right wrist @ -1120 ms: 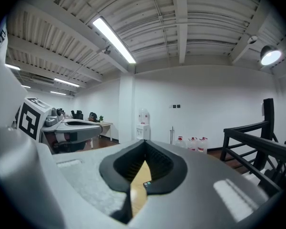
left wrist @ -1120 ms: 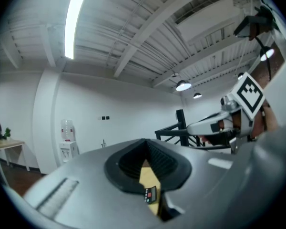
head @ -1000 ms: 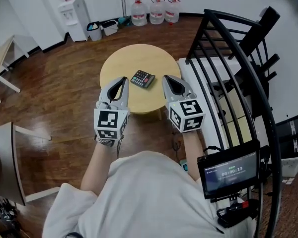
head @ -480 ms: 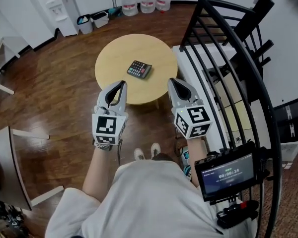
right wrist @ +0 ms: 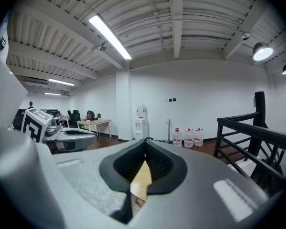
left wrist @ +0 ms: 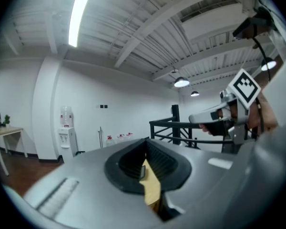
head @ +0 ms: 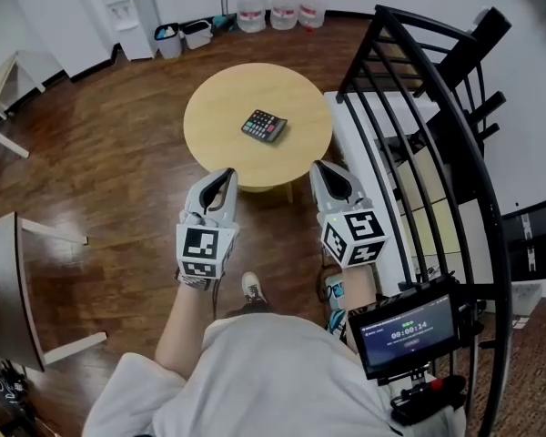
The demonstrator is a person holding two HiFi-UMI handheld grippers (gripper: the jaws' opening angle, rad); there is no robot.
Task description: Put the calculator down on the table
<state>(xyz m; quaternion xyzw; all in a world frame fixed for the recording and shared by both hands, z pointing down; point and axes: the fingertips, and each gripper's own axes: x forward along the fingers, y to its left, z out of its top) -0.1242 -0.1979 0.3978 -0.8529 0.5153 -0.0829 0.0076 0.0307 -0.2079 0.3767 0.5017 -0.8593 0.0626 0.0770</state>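
The calculator point(head: 264, 127) lies flat on the round wooden table point(head: 209, 94), close to the middle of the top and a shade toward 3 o'clock. Its keys face up and its long side is slanted. Nothing touches it.

Both grippers are well apart from it, on the table's 6 o'clock side in the head view. The left gripper point(head: 227, 175) has its tip at the rim near 7 o'clock. The right gripper point(head: 319, 167) is at about 5 o'clock, just off the rim. From the left gripper the calculator sits at 1 o'clock, and from the right gripper at 11 o'clock. Each gripper points toward 12 o'clock.

The left gripper view shows its 2 jaws pressed together with nothing between them. Only a thin sliver of the yellow tabletop shows below where the pads meet. The right gripper view shows the same: 2 jaws closed on each other and empty, with a wedge of tabletop beneath them.

Beyond the table at 12 o'clock, 3 water bottles point(head: 283, 5) stand against the white wall. A water dispenser point(head: 132, 12) stands at about 10 o'clock. A black metal railing point(head: 409, 71) curves past the table's 3 o'clock side. A small screen point(head: 403, 333) sits at 5 o'clock in the head view, close to the person. 1 shoe point(head: 252, 287) shows on the dark wood floor point(head: 118, 153) between the forearms.
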